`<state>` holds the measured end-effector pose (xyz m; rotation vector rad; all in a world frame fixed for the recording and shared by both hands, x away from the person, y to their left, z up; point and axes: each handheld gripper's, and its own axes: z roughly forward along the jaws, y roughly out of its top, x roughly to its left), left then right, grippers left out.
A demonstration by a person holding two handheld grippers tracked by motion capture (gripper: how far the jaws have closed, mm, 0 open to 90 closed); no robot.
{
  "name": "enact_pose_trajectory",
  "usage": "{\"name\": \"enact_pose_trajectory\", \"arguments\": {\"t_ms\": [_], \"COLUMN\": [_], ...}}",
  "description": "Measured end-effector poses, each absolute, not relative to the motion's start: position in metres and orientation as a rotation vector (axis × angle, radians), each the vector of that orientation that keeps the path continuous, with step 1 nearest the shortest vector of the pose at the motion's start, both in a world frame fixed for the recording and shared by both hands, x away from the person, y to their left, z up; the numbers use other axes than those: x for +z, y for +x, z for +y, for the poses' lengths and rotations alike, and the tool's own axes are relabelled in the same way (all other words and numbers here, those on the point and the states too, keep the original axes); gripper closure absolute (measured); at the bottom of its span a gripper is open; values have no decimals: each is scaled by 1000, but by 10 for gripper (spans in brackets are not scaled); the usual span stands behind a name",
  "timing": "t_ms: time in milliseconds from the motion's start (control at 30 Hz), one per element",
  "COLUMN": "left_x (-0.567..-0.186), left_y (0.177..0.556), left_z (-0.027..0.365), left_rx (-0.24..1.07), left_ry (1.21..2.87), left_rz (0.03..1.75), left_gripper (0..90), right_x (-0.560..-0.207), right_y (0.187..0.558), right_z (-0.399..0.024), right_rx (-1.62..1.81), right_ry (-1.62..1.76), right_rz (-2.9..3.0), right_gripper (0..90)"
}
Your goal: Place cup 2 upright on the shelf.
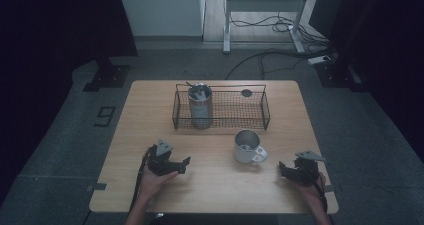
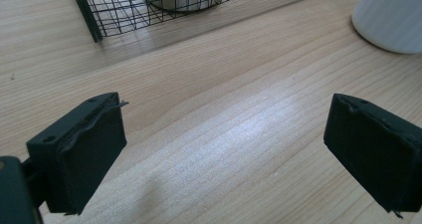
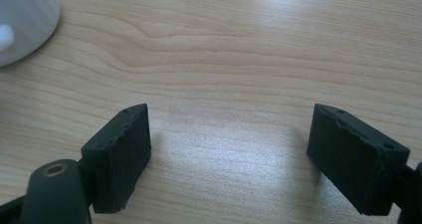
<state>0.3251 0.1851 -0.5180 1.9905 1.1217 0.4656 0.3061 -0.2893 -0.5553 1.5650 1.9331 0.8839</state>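
On the wooden table (image 1: 215, 190) my left gripper (image 1: 186, 165) rests low near the front left, held by a hand. In the left gripper view its jaws (image 2: 224, 139) stand wide apart over bare wood, open with nothing between them. My right gripper (image 1: 282, 168) sits near the front right edge. It is also open (image 3: 229, 144) above bare wood. A white mug (image 1: 247, 146) stands between the two grippers, a little farther back, apart from both. Its side shows at the upper right in the left gripper view (image 2: 393, 15) and at the upper left in the right gripper view (image 3: 22, 20).
A black wire basket (image 1: 261, 116) stands at the back middle of the table. A metal canister (image 1: 200, 107) stands upright in its left part, and a small dark round thing (image 1: 246, 92) lies at its back. Cables and a stand's legs cross the floor beyond.
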Motion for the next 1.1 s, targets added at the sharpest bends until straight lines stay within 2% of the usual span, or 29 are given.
{"name": "enact_pose_trajectory", "arguments": {"t_ms": [267,500,800,1100], "left_x": [-522,-527,-527,-527], "left_y": [320,316,315,312], "left_z": [184,177,180,181], "left_rx": [471,511,497,505], "left_ry": [2000,2053,2051,2052], "left_rz": [1124,1094,1086,1086], "left_gripper": [30,31,33,34], "right_x": [-552,-535,-526,-501], "right_y": [298,287,288,287], "right_z": [-295,-301,-290,-274], "right_rx": [929,1045,1094,1182], "right_ry": [1552,1553,1526,1449], "right_rz": [1907,1839,1853,1856], "right_gripper": [172,184,184,183]}}
